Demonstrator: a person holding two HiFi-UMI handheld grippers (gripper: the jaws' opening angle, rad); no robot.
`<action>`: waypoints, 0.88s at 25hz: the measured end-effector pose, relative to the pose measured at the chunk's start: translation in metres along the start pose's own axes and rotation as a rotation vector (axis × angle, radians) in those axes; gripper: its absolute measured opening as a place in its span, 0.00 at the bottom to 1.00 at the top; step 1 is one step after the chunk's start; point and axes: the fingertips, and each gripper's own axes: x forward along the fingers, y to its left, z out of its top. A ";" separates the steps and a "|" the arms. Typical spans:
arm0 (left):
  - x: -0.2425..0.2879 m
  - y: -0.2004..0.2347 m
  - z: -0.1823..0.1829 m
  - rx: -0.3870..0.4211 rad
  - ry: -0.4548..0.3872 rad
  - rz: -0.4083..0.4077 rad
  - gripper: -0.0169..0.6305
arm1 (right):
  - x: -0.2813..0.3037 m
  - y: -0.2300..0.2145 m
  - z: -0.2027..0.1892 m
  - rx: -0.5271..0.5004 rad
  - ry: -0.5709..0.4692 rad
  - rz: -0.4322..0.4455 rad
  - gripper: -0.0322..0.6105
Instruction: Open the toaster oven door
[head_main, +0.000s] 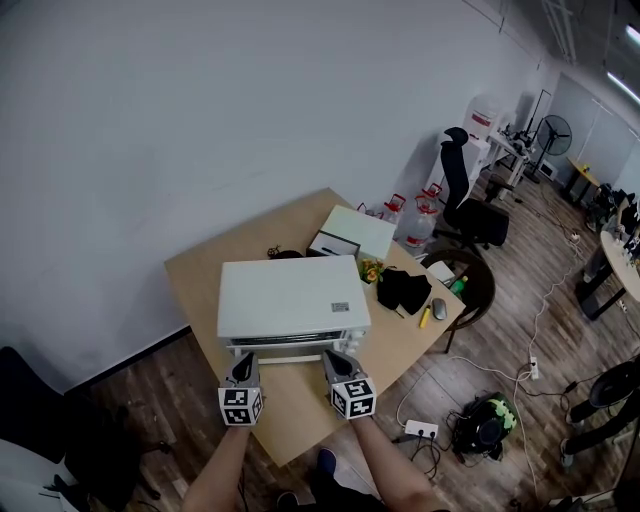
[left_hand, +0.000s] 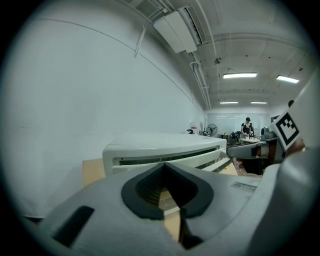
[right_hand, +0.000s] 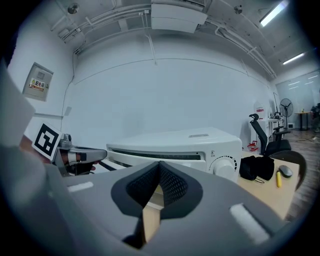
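Observation:
A white toaster oven (head_main: 293, 298) stands on the wooden table (head_main: 200, 275), its door facing me and closed, with the handle bar (head_main: 290, 347) along the front. My left gripper (head_main: 245, 362) sits just in front of the door's left end and my right gripper (head_main: 335, 358) in front of its right end. Both are shut with nothing between the jaws. The left gripper view shows the oven (left_hand: 165, 150) beyond the left gripper (left_hand: 164, 167). In the right gripper view, beyond the right gripper (right_hand: 160, 165), the oven (right_hand: 175, 145) and its knob (right_hand: 223, 164) fill the middle.
Right of the oven lie a black pouch (head_main: 403, 290), a yellow pen (head_main: 424, 317) and a mouse (head_main: 439, 308). A white box (head_main: 350, 232) sits behind. A wooden chair (head_main: 475, 280) stands at the table's right. A power strip (head_main: 421, 430) and cables lie on the floor.

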 end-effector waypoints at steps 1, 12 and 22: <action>-0.004 -0.001 -0.002 0.001 -0.002 0.000 0.02 | -0.003 0.002 -0.002 0.002 -0.006 0.000 0.06; -0.030 -0.014 -0.020 0.009 -0.021 -0.026 0.02 | -0.030 0.013 -0.022 0.035 -0.037 -0.007 0.06; -0.047 -0.021 -0.035 0.020 -0.003 -0.045 0.02 | -0.045 0.022 -0.036 0.016 -0.033 -0.021 0.06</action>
